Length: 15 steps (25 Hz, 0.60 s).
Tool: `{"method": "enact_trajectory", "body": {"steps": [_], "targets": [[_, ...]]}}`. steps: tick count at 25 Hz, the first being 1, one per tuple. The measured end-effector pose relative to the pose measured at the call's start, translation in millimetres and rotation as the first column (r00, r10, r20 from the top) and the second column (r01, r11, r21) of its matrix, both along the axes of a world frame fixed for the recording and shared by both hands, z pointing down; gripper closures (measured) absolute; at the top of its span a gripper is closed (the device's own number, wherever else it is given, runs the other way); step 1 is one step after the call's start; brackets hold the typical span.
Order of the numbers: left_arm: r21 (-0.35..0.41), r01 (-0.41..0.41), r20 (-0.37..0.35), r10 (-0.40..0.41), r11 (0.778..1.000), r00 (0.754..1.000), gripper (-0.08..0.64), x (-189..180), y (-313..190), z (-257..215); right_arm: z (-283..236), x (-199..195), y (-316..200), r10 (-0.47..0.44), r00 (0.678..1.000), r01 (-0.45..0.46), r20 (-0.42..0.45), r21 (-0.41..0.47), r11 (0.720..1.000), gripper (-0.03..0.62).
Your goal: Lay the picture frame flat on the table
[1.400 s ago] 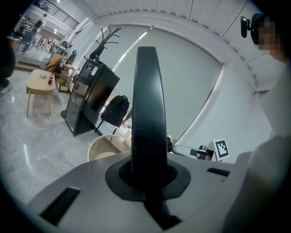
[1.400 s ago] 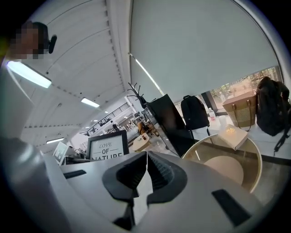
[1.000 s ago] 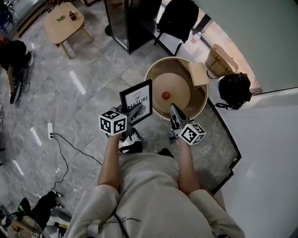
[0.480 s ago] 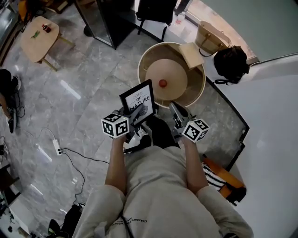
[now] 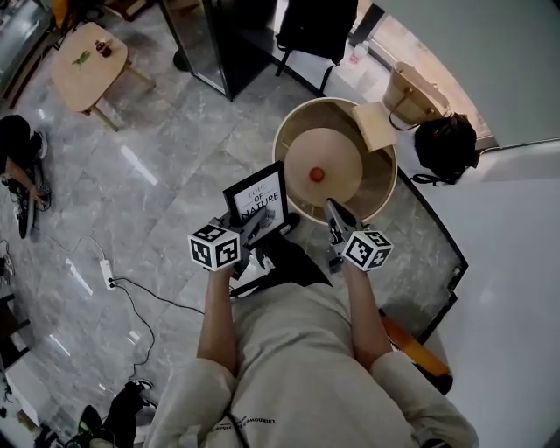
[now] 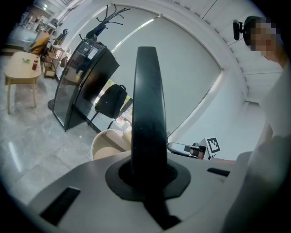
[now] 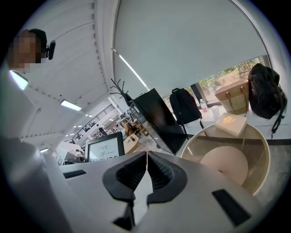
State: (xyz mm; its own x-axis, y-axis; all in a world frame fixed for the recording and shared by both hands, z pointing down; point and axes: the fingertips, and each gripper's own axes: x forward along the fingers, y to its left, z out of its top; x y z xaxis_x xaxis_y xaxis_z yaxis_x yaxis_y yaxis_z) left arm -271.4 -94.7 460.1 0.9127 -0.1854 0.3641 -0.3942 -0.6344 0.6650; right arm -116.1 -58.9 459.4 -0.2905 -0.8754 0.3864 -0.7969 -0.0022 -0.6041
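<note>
The picture frame (image 5: 257, 200) is black with a white print. It is held upright in the air, just left of the round glass-topped table (image 5: 289, 144). My left gripper (image 5: 262, 217) is shut on its lower edge. In the left gripper view the frame (image 6: 148, 100) shows edge-on, rising from between the jaws of that gripper (image 6: 148, 172). My right gripper (image 5: 331, 210) hovers at the table's near rim, shut with nothing in it. In the right gripper view its jaws (image 7: 146, 157) meet, and the frame (image 7: 105, 148) stands off to the left.
On the table lie a small red object (image 5: 317, 174) and a beige box (image 5: 376, 128). Behind it are a wicker bag (image 5: 415, 93) and a black backpack (image 5: 444, 145). A black chair (image 5: 320, 26), a black cabinet (image 5: 210, 39) and a small wooden table (image 5: 87, 59) stand farther off. A cable (image 5: 131, 284) runs across the floor.
The head view has swayed, so the table and room shift in the picture. The left gripper still holds the frame upright. The right gripper stays shut beside the table.
</note>
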Motion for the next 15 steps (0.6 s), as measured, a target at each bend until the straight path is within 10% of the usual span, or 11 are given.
{"method": "enact_trajectory", "body": {"steps": [15], "targets": [[0.023, -0.206, 0.126, 0.201, 0.978, 0.971, 0.532, 92.5, -124.8, -9.5, 0.4, 121.2, -87.5, 0.281, 0.953, -0.289, 0.115, 0.061, 0.955, 0.557]]}}
